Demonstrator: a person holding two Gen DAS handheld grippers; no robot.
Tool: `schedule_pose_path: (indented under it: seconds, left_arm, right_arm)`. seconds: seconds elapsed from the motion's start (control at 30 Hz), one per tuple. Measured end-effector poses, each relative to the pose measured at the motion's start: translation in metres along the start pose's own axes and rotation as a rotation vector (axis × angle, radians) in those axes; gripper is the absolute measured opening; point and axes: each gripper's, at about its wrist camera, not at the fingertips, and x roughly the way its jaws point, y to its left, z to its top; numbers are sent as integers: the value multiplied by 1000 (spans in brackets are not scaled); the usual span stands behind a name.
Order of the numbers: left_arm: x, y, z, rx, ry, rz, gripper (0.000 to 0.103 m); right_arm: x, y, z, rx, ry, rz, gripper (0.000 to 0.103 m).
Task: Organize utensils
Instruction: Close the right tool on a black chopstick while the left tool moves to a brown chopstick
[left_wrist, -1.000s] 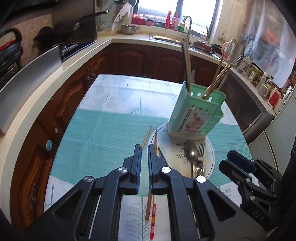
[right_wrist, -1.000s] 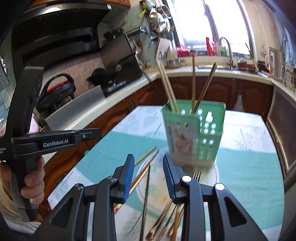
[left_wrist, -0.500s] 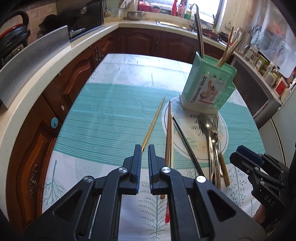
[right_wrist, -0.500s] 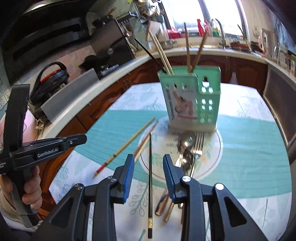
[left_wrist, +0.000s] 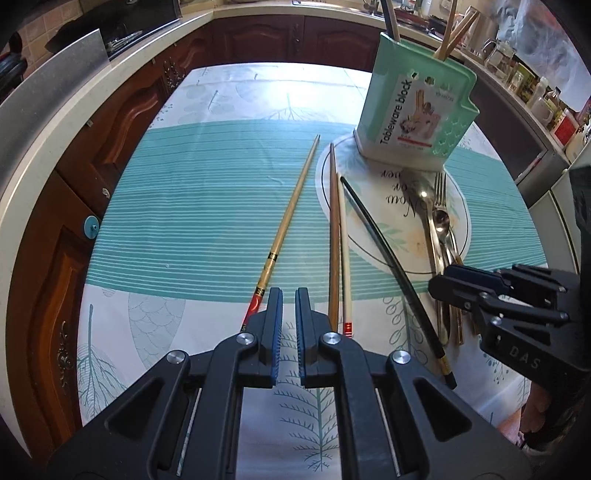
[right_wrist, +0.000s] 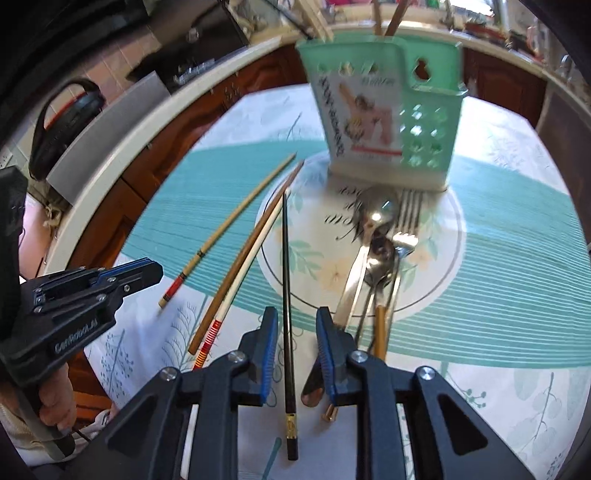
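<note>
A green tableware holder (left_wrist: 413, 99) stands at the far edge of a round placemat (left_wrist: 402, 221), with chopsticks upright in it; it also shows in the right wrist view (right_wrist: 384, 110). Loose on the table lie a tan chopstick with a red end (left_wrist: 291, 206), a brown and a white chopstick (left_wrist: 338, 236) side by side, and a black chopstick (right_wrist: 286, 280). Spoons and a fork (right_wrist: 380, 251) lie on the mat. My left gripper (left_wrist: 289, 317) is nearly shut and empty above the red-ended chopstick's end. My right gripper (right_wrist: 293, 332) is open, straddling the black chopstick.
The table has a teal striped cloth with leaf prints (left_wrist: 192, 206). A kitchen counter (left_wrist: 55, 136) and wooden cabinets curve round the left and back. Jars and bottles (left_wrist: 535, 96) stand at the far right.
Both grippers have come down and drawn back toward the near ends of the loose utensils. The right gripper now straddles the black chopstick. Neither gripper's opening has changed.
</note>
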Motion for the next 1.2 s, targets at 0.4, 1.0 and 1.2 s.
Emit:
schedule_pose_path:
  seconds: [0.4,1.0,1.2]
  left_arm:
    - [5,10,-4,-16,5,-36,5]
    - [8,17,-3,-16,29,-74,5]
    - [16,10,13,56,95,-148,5]
  right_arm:
    - [34,17,34,-58,152,-27,21]
    - [59,44,41,-198,259,-114,5]
    - [31,21,37,-79,179,-28,5]
